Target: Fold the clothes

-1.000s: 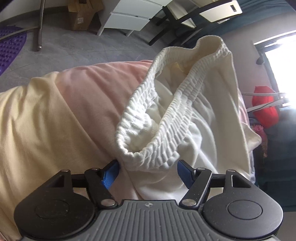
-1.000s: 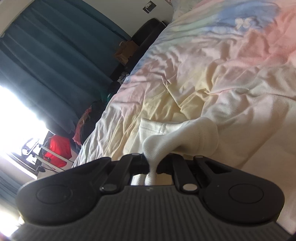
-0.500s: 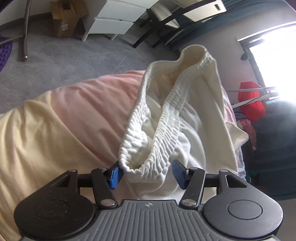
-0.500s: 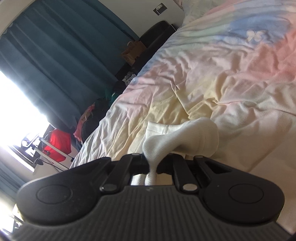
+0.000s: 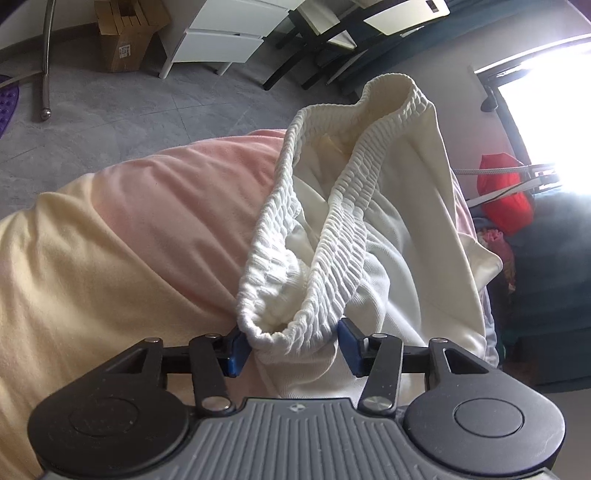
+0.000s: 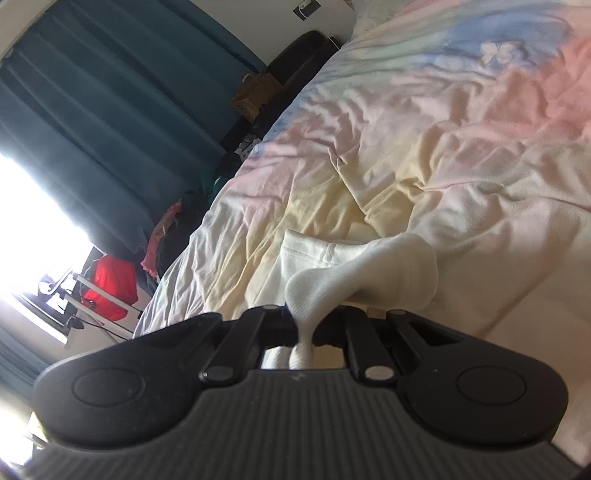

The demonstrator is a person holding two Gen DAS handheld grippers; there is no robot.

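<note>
White shorts [image 5: 399, 236] with a ribbed elastic waistband [image 5: 343, 221] hang stretched above the pink and yellow bedcover [image 5: 147, 229]. My left gripper [image 5: 291, 347] has the near end of the waistband bunched between its blue pads [image 5: 236, 350]. Its jaws are closing and both pads press the fabric. In the right wrist view my right gripper [image 6: 303, 332] is shut on a thin pinch of the same white garment [image 6: 369, 273]. The rest of the cloth drapes onto the pastel bedcover [image 6: 443, 129].
Beyond the bed edge lies grey floor with a cardboard box [image 5: 125, 33], a white drawer unit [image 5: 225, 33] and a black-framed chair [image 5: 332, 37]. A red item [image 5: 506, 195] hangs by the bright window. Teal curtains [image 6: 110, 92] line the wall.
The left jaws have drawn closer together, squeezing the waistband end narrower. The left wrist view has shifted slightly. The right gripper keeps its pinch unchanged.
</note>
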